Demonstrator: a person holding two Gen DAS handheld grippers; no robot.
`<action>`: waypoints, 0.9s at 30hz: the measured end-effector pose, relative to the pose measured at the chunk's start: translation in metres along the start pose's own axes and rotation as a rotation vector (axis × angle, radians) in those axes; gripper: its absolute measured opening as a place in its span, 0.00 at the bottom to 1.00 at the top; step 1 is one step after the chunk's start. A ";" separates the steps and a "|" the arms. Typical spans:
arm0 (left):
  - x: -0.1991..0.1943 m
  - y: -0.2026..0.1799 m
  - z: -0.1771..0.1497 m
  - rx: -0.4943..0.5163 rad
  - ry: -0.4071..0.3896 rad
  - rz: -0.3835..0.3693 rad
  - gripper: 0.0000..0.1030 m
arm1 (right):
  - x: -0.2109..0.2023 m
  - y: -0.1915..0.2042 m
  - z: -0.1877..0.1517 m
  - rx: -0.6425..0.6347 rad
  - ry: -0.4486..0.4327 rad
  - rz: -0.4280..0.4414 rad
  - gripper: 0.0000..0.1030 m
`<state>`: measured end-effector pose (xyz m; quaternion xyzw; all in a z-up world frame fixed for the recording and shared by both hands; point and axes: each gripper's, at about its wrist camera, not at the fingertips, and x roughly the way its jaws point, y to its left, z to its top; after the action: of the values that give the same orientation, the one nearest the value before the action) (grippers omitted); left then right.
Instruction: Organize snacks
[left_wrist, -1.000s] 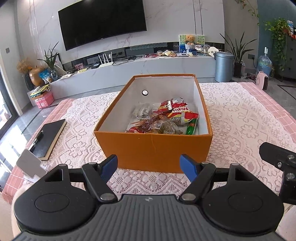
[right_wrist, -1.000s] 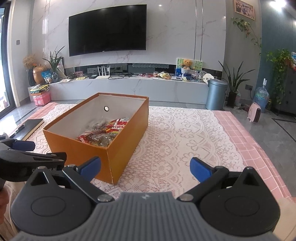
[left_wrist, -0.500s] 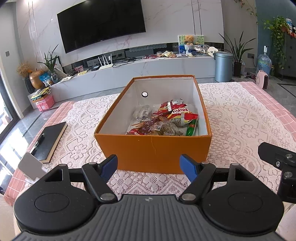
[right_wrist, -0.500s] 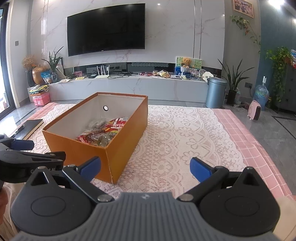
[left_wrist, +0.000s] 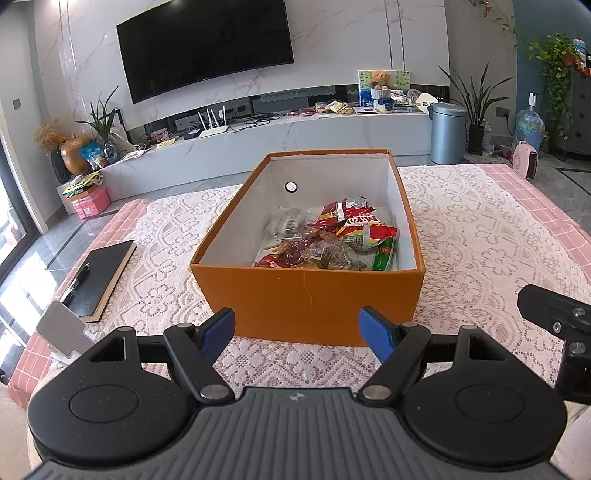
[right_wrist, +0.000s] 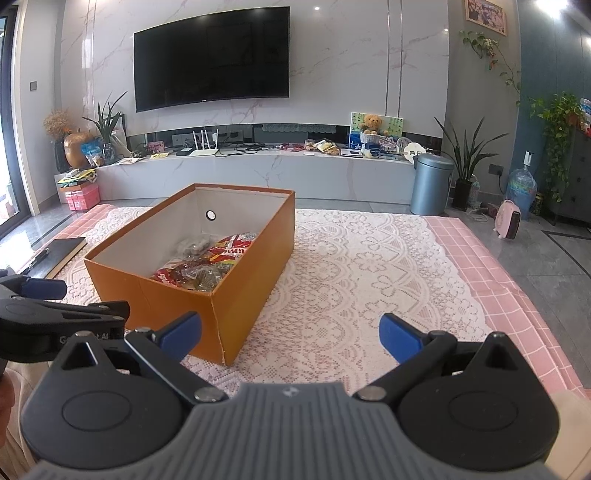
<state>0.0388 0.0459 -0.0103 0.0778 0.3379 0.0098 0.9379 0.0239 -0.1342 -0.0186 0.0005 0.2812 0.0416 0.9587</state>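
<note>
Only the left view shows the notebook (left_wrist: 98, 278), off left of the left gripper (left_wrist: 297, 330). Both grippers gape wide, empty. Snacks (left_wrist: 332, 240) fill the box (left_wrist: 310, 302) straight ahead; bare lace (right_wrist: 351, 280) fronts the right gripper (right_wrist: 290, 332).

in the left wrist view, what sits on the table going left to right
phone stand → black notebook with pen → orange box holding the snack packets → part of the right gripper at the frame's right edge
</note>
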 end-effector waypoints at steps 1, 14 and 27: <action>0.000 0.000 0.000 -0.001 0.001 0.000 0.87 | 0.000 0.000 0.000 0.000 0.000 0.000 0.96; -0.002 0.003 0.000 -0.005 -0.004 0.011 0.87 | 0.000 -0.001 -0.002 0.016 0.007 0.001 0.96; -0.003 0.004 0.002 -0.009 -0.007 0.014 0.87 | 0.000 -0.001 -0.001 0.016 0.008 0.000 0.96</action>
<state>0.0376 0.0499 -0.0065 0.0760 0.3343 0.0176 0.9392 0.0236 -0.1352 -0.0197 0.0081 0.2856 0.0395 0.9575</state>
